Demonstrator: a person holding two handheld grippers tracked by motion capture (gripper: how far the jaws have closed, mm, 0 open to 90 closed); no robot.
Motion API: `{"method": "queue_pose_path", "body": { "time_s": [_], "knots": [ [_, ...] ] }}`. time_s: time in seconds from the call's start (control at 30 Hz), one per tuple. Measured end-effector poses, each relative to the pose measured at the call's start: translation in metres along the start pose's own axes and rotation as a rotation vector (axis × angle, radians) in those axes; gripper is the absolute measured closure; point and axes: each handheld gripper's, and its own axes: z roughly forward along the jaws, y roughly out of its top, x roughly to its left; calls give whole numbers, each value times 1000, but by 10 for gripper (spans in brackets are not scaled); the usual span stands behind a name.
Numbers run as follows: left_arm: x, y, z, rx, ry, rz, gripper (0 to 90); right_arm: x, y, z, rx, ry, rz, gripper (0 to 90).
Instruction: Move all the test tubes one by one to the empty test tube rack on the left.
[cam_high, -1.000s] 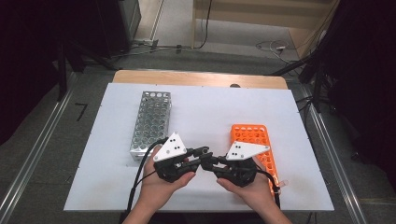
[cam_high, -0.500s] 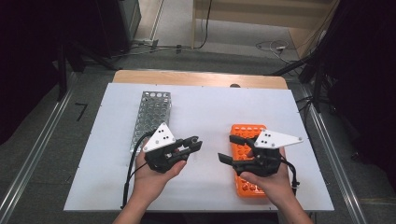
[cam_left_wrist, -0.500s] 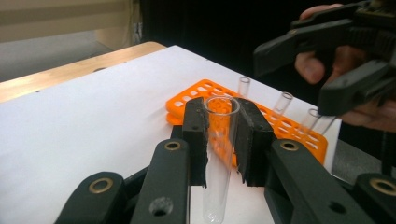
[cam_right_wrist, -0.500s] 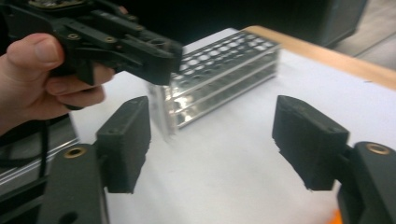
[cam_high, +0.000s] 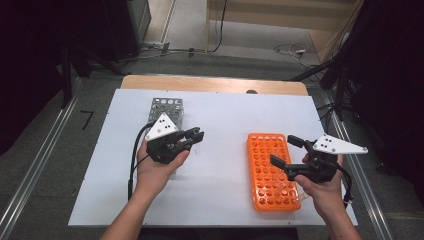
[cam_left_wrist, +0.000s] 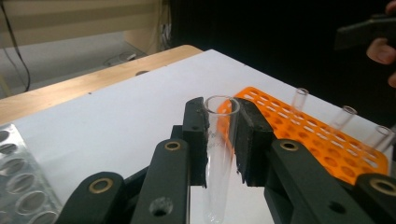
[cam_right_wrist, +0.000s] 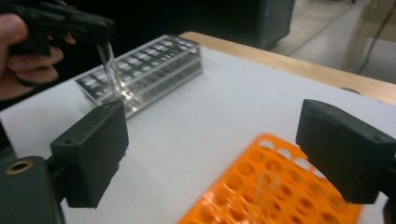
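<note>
Two grippers work over the white table (cam_high: 225, 195), w/ a clear test tube passing btwn racks. Near edge, right side: right gripper (cam_high: 287, 150) sits over the orange rack (cam_high: 267, 192), jaws just been opening, now wide apart w/ nothing btwn them. That rack lies along the right side of the table; a few glass tubes (cam_left_wrist: 343, 117) stand in its holes, most holes empty. Left of centre, left gripper (cam_high: 196, 135) is clamped tight on the test tube (cam_left_wrist: 219, 140), held upright btwn its pads, lifted off the surface. Farther back toward the left, the metal rack (cam_high: 167, 111) waits, holes look empty from here. Judging by this: handover done, tube likely headed for the metal rack; the remaining orange-rack tubes still to go.
</note>
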Motion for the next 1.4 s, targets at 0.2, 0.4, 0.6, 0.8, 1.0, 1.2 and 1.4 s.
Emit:
{"method": "queue_pose_path", "body": {
  "time_s": [0.2,0.4,0.6,0.8,1.0,1.2,1.4],
  "knots": [
    [20,1,7,-15,28,-23,759,-17,-20,-7,-7,-12,44,53],
    [51,5,17,-31,71,-60,758,-41,-38,-16,-54,-33,73,4],
    [68,11,23,-33,111,-58,759,-56,-52,-15,-51,-45,94,0],
    [92,18,26,-76,144,-105,759,-62,-60,-12,-31,-48,98,0],
    [115,26,29,-99,192,-123,759,-66,-65,-10,-19,-51,102,0],
    [132,30,38,-109,238,-115,759,-73,-70,-13,-23,-67,121,0],
    [146,29,52,-93,284,-126,760,-77,-72,-16,-32,-78,136,0]
  ]
}}
